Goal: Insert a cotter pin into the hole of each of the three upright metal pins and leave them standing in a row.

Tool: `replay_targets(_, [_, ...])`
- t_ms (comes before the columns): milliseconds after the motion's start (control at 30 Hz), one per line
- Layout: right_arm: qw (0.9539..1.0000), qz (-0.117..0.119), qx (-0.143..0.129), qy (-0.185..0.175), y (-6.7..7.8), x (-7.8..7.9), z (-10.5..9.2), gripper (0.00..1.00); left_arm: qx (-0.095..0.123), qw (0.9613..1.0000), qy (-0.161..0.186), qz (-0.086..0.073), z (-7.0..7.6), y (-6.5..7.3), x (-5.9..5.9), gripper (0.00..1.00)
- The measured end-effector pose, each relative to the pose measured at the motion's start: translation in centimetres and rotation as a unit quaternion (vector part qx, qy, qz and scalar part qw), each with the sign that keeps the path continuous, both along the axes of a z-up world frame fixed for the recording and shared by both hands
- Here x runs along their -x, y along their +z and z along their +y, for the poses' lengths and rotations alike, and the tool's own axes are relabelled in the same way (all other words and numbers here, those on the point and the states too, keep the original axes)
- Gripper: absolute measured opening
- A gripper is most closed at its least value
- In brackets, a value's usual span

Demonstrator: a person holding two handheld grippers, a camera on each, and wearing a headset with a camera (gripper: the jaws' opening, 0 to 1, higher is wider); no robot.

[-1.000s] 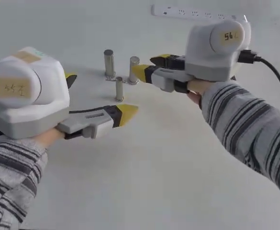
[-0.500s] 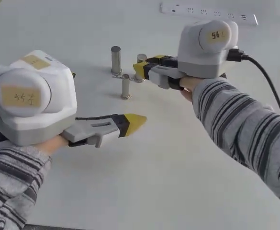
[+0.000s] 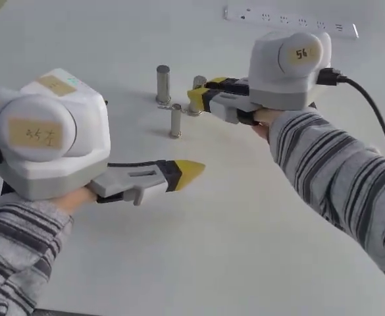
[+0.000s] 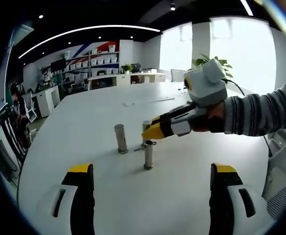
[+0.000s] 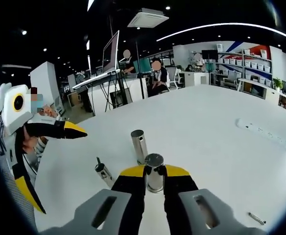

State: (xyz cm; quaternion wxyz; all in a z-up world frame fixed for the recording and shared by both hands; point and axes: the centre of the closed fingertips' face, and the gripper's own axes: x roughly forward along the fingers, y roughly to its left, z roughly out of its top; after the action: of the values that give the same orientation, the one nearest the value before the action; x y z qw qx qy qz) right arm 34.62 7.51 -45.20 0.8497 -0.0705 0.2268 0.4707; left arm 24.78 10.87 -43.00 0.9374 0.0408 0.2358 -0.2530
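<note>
Steel pins, three, upright on the white table [image 3: 245, 230].

Item 1, near pin [image 4: 148, 156]: a cotter [image 4: 149, 143] sits through its top, ring end showing. I count this one as done.

Item 2, back pin [image 4: 120, 138]: top looks bare; nothing touches it.

Item 3, right pin [image 5: 154, 177]: top looks bare. It stands on its base between the jaws of the right tool [image 3: 201, 92].

Change logged: a second ago the right tool stood just beside this pin, tip short of it. It has since slid forward, and its yellow pads [image 5: 132, 171] now press the pin from both sides, clenched on it.

Left tool [image 4: 151, 170]: jaws wide apart, holding nothing, low over the table on my side of the pins. Its place has hardly altered.

Reading: I judge the right pin is being steadied for its cotter, yet the left tool carries none, so one must be fetched first. A thin metal piece [image 5: 254, 218] lies on the table off to the right in the right gripper view; possibly a spare cotter, too small to tell.

Outstanding: two cotters. The near pin also stands forward of the other two, so no row yet.
</note>
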Motion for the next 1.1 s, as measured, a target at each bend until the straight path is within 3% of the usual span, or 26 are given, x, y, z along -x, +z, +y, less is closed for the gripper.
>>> replay_targets(100, [0.9992,-0.012,0.011,0.038,0.1,0.8,-0.4,0.08,-0.012,0.9998,-0.013,-0.002,-0.3,-0.1,0.2,0.99])
replay_targets(267, [0.9963,-0.025,0.022,0.079,0.3,1.9,-1.5,0.08,-0.014,0.9994,-0.030,-0.004,-0.9,-0.1,0.4,0.99])
replay_targets(467, [0.9924,-0.023,0.025,0.118,0.5,3.4,-2.8,0.08,-0.011,0.9992,-0.038,-0.004,-1.2,-0.1,0.5,0.99])
replay_targets(700, [0.9843,-0.022,0.034,0.172,0.8,6.4,-3.1,0.08,-0.002,0.9990,-0.045,-0.005,-1.5,0.1,0.7,0.99])
replay_targets(867, [0.9812,-0.024,0.045,0.186,0.5,7.6,-3.0,0.08,-0.001,0.9990,-0.045,-0.006,-1.5,0.1,0.6,0.99])
replay_targets(1100, [0.9812,-0.021,0.048,0.186,0.0,8.7,-3.2,0.08,0.002,0.9991,-0.043,-0.006,-1.4,0.1,0.6,0.99])
